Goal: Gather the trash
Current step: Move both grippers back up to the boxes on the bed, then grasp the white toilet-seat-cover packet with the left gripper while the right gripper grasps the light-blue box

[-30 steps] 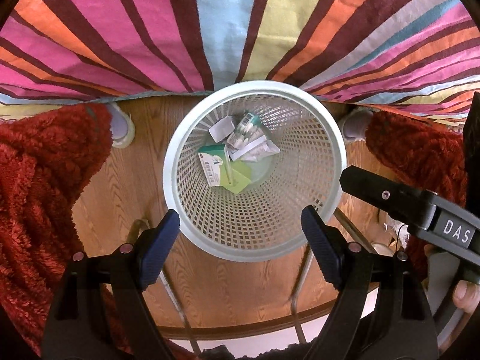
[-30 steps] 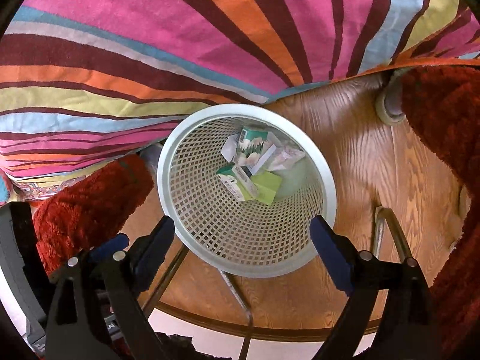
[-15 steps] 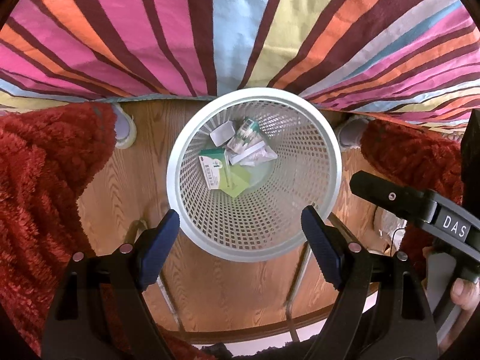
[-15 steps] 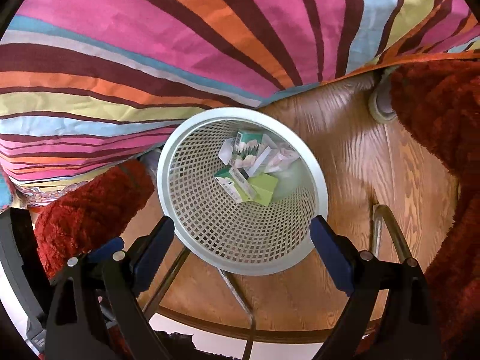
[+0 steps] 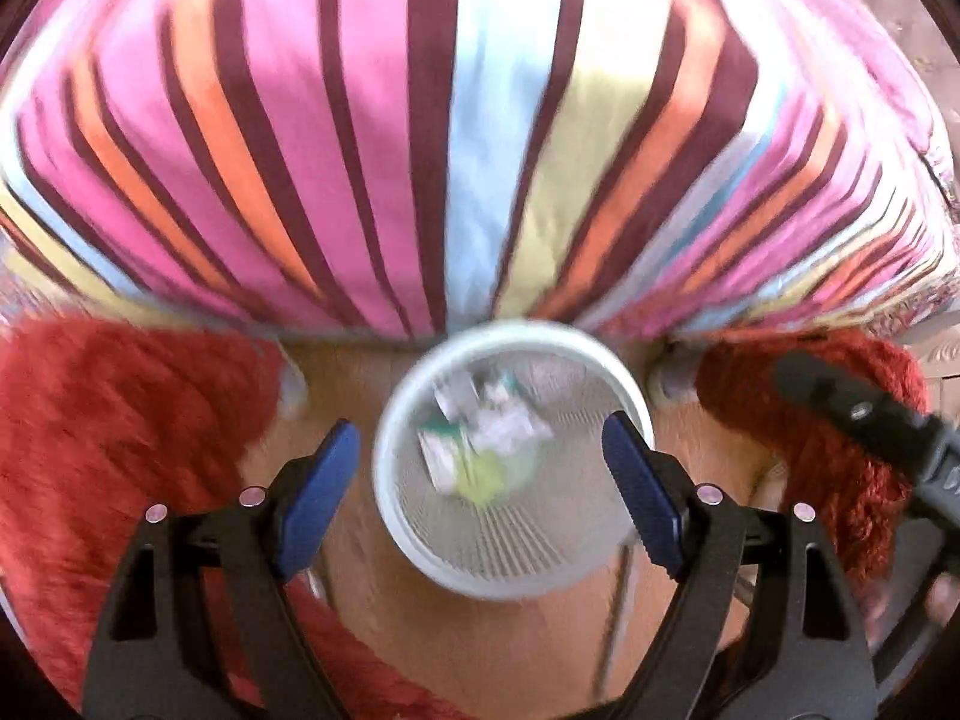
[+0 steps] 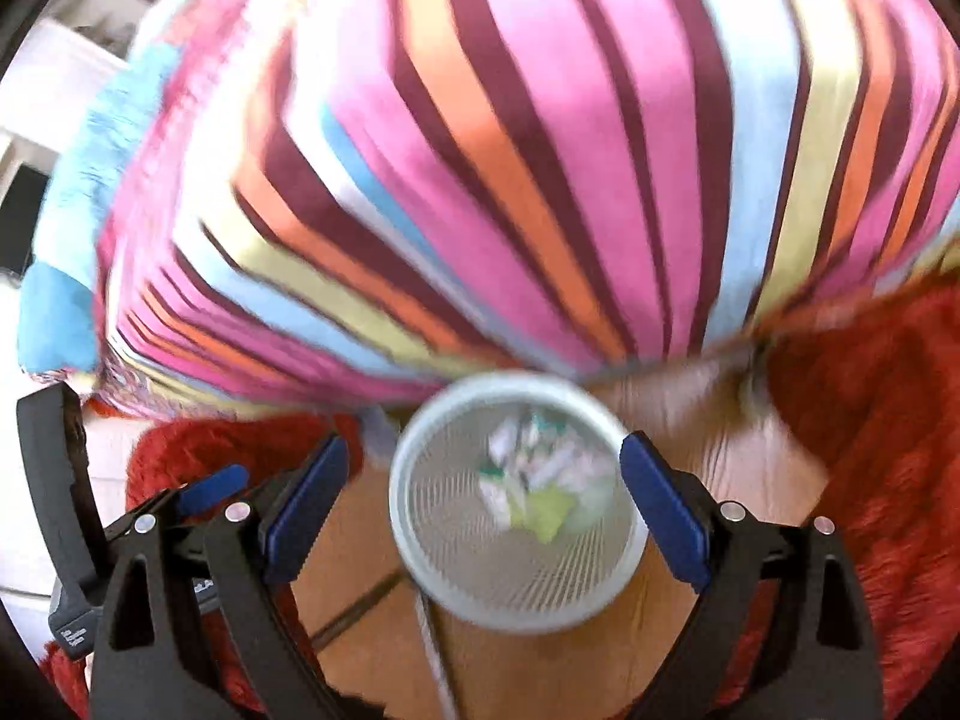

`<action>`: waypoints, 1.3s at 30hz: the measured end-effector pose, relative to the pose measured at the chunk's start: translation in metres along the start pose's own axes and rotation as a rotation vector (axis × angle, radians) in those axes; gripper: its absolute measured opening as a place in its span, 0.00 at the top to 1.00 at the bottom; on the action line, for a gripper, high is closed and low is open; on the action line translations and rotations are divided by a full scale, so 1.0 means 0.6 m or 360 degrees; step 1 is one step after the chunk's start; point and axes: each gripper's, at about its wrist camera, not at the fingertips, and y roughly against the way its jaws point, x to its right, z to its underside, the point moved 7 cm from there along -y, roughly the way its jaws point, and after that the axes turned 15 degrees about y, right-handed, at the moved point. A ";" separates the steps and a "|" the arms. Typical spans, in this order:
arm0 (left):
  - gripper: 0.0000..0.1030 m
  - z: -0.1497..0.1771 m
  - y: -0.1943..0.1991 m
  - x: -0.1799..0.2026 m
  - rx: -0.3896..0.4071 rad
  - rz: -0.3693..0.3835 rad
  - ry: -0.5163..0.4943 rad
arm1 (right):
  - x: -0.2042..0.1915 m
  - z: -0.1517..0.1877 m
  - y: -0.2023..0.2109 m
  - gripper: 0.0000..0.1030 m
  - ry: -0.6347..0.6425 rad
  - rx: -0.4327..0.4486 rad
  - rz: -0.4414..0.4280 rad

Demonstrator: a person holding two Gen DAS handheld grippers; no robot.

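A striped bedspread (image 5: 468,138) in pink, orange, maroon, pale blue and yellow fills the upper half of both blurred views. Below it lies a wooden floor (image 5: 516,642), flanked at left and right by shaggy red rugs (image 5: 102,438). At the upper left of the right wrist view, a pale wall (image 6: 54,96) shows beyond the bed. The white mesh wastebasket (image 5: 624,396) stands on the floor at centre, against the bed's edge, holding crumpled paper and small cartons, the trash (image 5: 480,450). The left gripper (image 5: 489,483) and right gripper (image 6: 486,507) both hang above it, jaws spread wide and empty.
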 end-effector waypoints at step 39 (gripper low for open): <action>0.21 -0.354 0.123 0.053 0.0682 0.0002 -0.0145 | -0.010 -0.293 0.075 0.15 0.0291 0.0643 0.0279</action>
